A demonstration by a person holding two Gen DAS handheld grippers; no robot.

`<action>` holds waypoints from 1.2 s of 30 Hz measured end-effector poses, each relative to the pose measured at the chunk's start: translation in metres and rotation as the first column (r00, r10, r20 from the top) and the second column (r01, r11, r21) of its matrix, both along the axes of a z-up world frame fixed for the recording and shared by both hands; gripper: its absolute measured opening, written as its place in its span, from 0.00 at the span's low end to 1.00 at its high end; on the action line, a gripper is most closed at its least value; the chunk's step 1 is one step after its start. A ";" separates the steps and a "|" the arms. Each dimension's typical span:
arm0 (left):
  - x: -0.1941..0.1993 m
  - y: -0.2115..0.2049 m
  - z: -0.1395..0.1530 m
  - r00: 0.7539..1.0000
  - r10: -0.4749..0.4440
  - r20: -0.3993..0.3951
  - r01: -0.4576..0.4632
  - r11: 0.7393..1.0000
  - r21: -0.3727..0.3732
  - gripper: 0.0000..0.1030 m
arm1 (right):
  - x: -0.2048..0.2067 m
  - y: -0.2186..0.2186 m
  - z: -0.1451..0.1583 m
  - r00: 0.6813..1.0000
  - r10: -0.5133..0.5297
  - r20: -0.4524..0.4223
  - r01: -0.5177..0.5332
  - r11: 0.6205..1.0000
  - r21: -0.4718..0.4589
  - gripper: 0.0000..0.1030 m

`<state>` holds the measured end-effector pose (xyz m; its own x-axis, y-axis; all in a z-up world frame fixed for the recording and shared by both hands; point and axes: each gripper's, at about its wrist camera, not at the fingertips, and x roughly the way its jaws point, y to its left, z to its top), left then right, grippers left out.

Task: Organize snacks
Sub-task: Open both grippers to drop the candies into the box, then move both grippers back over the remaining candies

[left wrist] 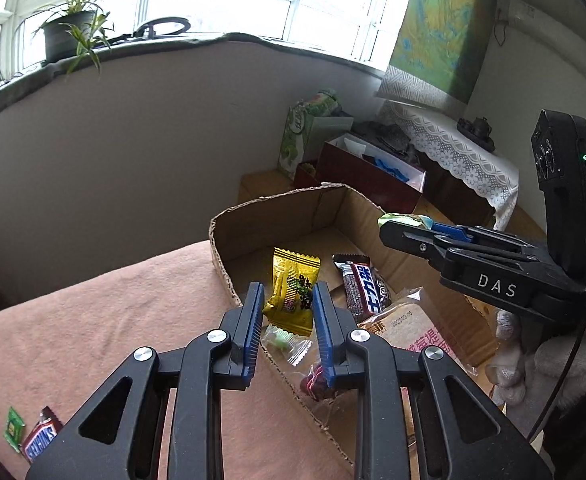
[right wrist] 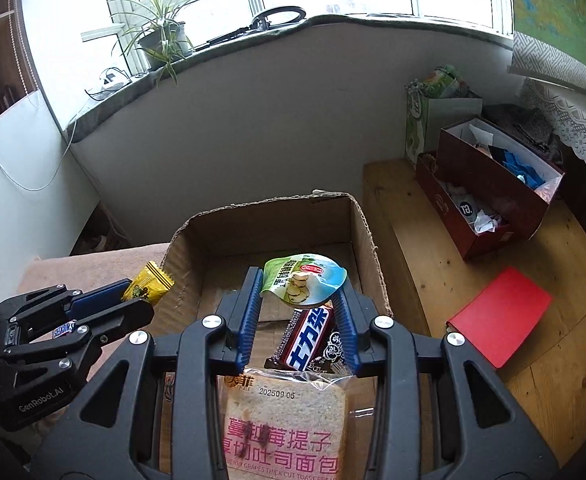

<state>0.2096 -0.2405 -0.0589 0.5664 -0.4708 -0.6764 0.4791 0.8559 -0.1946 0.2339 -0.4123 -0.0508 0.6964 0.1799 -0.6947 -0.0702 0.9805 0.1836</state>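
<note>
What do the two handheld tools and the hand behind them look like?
Both are black plastic frames with silver screws and ribbed blue finger pads. The left tool reads "GenRobot.AI" on its side; the right tool reads "DAS", with a black cable. The right hand wears a white knit glove.

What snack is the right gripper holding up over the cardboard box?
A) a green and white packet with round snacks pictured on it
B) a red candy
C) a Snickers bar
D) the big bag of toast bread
A. In the right wrist view, the green and white packet sits pinched between the right gripper fingers, up above the cardboard box, while the toast bread bag lies down inside the box.
</note>
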 end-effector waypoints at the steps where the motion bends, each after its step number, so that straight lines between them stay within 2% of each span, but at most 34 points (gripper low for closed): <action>1: 0.001 -0.001 -0.001 1.000 -0.002 -0.004 0.002 1.000 0.003 0.22 | 0.001 -0.001 -0.001 1.000 0.001 -0.002 -0.001 1.000 0.005 0.36; 7: 0.002 -0.005 -0.008 1.000 -0.009 -0.022 0.009 1.000 0.014 0.23 | 0.001 0.001 0.001 1.000 0.006 0.005 -0.006 1.000 -0.015 0.41; 9: 0.003 -0.006 -0.008 1.000 -0.007 -0.027 0.007 1.000 0.012 0.23 | 0.000 0.003 0.002 1.000 0.001 0.007 -0.001 1.000 -0.026 0.47; 11: 0.002 -0.006 -0.008 0.999 -0.005 -0.036 0.006 1.000 0.019 0.24 | -0.002 0.002 0.004 1.000 -0.011 0.016 0.012 0.999 -0.031 0.59; 13: 0.001 -0.006 -0.007 0.999 -0.006 -0.038 0.007 1.000 0.022 0.25 | -0.004 0.002 0.006 0.999 -0.020 0.025 0.021 0.999 -0.032 0.65; 14: 0.001 -0.006 -0.007 0.999 -0.005 -0.038 0.006 1.000 0.023 0.26 | -0.004 0.002 0.008 0.999 -0.022 0.028 0.023 0.999 -0.033 0.67; 16: -0.001 -0.005 -0.005 0.999 -0.004 -0.043 0.005 1.000 0.021 0.35 | -0.007 0.003 0.011 0.999 -0.022 0.031 0.023 0.999 -0.039 0.67; 20: -0.009 0.000 0.003 1.000 -0.002 -0.030 0.002 1.000 0.004 0.36 | -0.017 0.003 0.022 0.998 -0.030 0.049 0.032 0.998 -0.046 0.67; 25: -0.029 0.027 0.031 1.000 0.017 0.002 -0.017 0.998 -0.060 0.36 | -0.044 0.010 0.049 0.995 -0.019 0.097 0.024 0.998 -0.051 0.67; 27: -0.041 0.041 0.049 0.999 0.019 0.041 -0.016 0.996 -0.084 0.36 | -0.058 0.016 0.064 0.992 -0.007 0.125 0.015 0.998 -0.062 0.68; 29: -0.055 0.059 0.068 0.996 0.031 0.089 -0.023 0.995 -0.094 0.36 | -0.072 0.024 0.079 0.988 0.006 0.156 0.006 0.997 -0.072 0.76; 32: -0.073 0.090 0.091 0.989 0.069 0.128 -0.052 0.990 -0.131 0.36 | -0.094 0.036 0.098 0.979 0.029 0.200 -0.015 0.997 -0.073 0.79; 36: -0.094 0.129 0.107 0.978 0.124 0.170 -0.104 0.987 -0.124 0.36 | -0.119 0.057 0.114 0.970 0.077 0.232 -0.061 0.995 -0.073 0.79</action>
